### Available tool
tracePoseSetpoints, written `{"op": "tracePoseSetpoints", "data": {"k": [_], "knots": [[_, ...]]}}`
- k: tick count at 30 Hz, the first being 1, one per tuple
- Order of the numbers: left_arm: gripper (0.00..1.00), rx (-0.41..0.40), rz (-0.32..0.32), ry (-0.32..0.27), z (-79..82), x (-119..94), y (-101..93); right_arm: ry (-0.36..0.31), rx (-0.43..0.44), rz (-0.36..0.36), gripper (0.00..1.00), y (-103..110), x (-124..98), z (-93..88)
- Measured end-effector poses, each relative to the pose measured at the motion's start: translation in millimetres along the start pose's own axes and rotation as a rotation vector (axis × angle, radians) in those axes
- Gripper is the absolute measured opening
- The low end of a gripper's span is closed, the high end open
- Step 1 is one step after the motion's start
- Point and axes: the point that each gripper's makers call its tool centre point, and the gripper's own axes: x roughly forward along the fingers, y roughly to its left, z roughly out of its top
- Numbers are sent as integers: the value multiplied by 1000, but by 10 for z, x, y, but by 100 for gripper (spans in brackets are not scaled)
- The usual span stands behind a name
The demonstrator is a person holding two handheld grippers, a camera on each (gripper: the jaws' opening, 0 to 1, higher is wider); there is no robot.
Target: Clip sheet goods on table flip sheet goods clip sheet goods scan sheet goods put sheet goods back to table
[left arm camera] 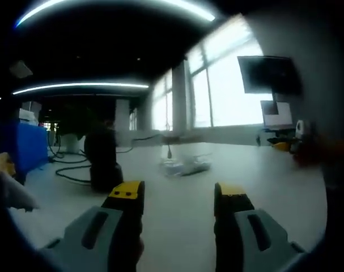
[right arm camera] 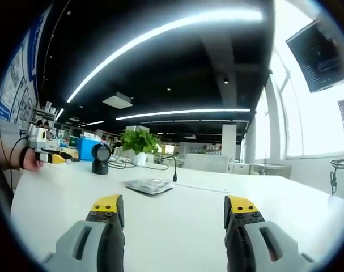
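Both tools are spread wide and carry nothing: the left tool point(left arm camera: 178, 198) hangs low over the white tabletop point(left arm camera: 183, 226) with bare surface showing between its yellow-tipped jaws, and the right tool point(right arm camera: 174, 211) is likewise released above the same tabletop point(right arm camera: 172, 238). The sheet goods point(right arm camera: 149, 185), a flat, clear-wrapped packet, lie out on the open middle of the tabletop, well apart from either tool and untouched, so the first clip looks not yet begun. In the right gripper view the packet sits ahead and a little to the left of the gap between the jaws, its long axis running roughly crosswise to the line of approach; in the left gripper view the sheet goods point(left arm camera: 185, 165) lie almost straight ahead, blurred. Which tool is nearer I cannot tell. The black scanner point(right arm camera: 100, 158) stands on its stand further back towards the far left edge, with the left tool point(right arm camera: 50, 157) visible at that side in a hand. A thin cable point(right arm camera: 174, 169) rises just behind the packet.
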Motion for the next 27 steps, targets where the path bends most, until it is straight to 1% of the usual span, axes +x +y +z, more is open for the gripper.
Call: {"op": "tracePoseSetpoints", "data": {"k": [2, 5, 10, 12, 17, 19, 21, 24, 25, 27], "knots": [[42, 2, -3, 1, -1, -6, -4, -6, 15, -3, 65, -9, -1, 9], [42, -10, -13, -4, 4, -11, -11, 2, 9, 1, 65, 13, 5, -6], [43, 23, -38, 11, -22, -6, -84, 1, 4, 5, 66, 27, 0, -4], [43, 30, -39, 11, -22, -7, -84, 1, 5, 3, 66, 21, 1, -6], [44, 9, -19, -14, 22, -21, -34, -2, 3, 4, 66, 26, -8, 0], [43, 23, -37, -8, 10, -12, -82, 4, -3, -4, 64, 14, -10, -11], [43, 66, -56, 12, -25, 3, -144, 12, -11, -11, 64, 6, -10, -24], [43, 80, -59, 15, -31, 9, -160, 17, -16, -17, 63, -4, -9, -36], [43, 78, -57, 14, -27, 7, -151, 17, -15, -18, 63, -8, -8, -37], [43, 44, -39, -6, 7, -7, -91, 19, -15, -21, 63, -15, -7, -40]]}}
